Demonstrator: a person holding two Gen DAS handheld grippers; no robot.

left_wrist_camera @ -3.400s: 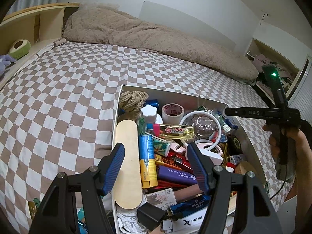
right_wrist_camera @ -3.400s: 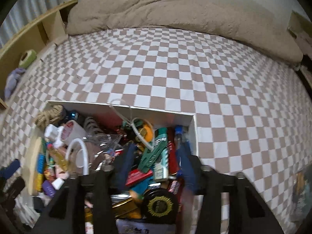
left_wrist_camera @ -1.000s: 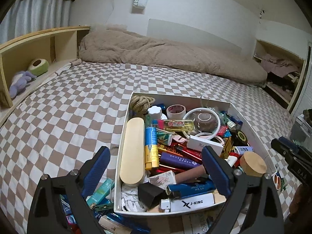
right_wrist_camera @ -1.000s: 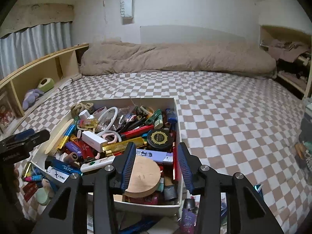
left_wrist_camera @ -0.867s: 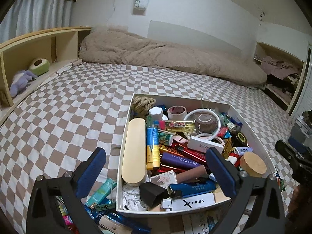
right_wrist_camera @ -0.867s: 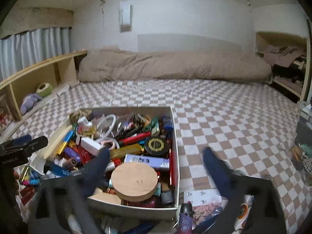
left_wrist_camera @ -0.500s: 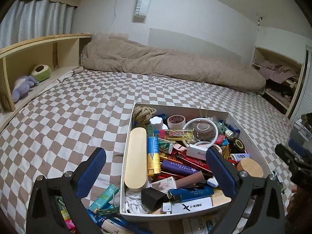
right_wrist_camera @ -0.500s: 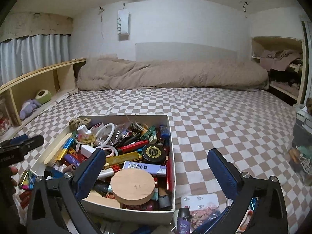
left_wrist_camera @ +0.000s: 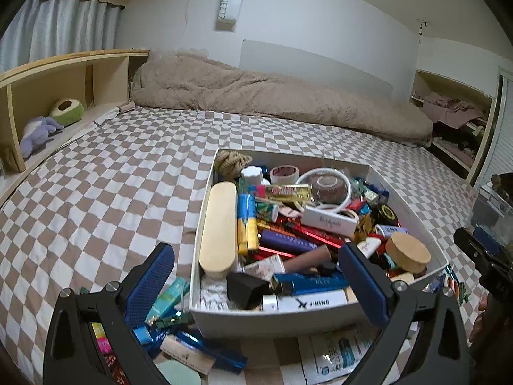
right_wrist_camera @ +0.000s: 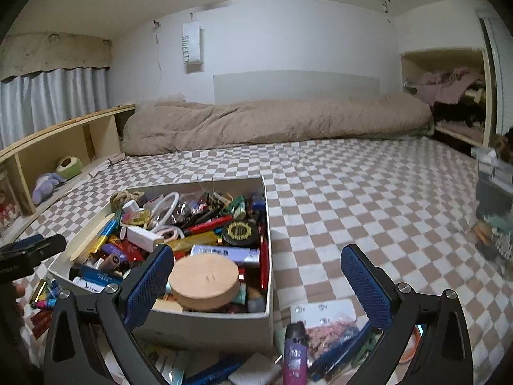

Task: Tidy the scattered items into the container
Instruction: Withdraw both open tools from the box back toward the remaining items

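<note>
A white box (left_wrist_camera: 205, 211) (right_wrist_camera: 266, 317), crammed with small items, sits on the checkered bed. A round wooden lid (right_wrist_camera: 203, 280) (left_wrist_camera: 407, 252) lies on top at its near right corner. My left gripper (left_wrist_camera: 256, 284) hovers open over the box's near end, holding nothing. My right gripper (right_wrist_camera: 256, 284) is open and empty above the box's right corner. Loose items lie in front of the box: a teal tube (left_wrist_camera: 168, 298), blue packets (left_wrist_camera: 211, 353), a purple bottle (right_wrist_camera: 295, 356) and a clear bag of pink bits (right_wrist_camera: 327, 327).
A beige duvet (right_wrist_camera: 272, 122) lies across the far end of the bed. A wooden shelf (left_wrist_camera: 48, 96) with soft toys runs along the left. Cluttered storage (right_wrist_camera: 493, 211) stands at the right edge. A printed leaflet (left_wrist_camera: 336, 356) lies under the box's front.
My right gripper opened wide, letting go of the wooden lid, which now lies in the box. Both grippers drew back from the box, so more loose items show in front.
</note>
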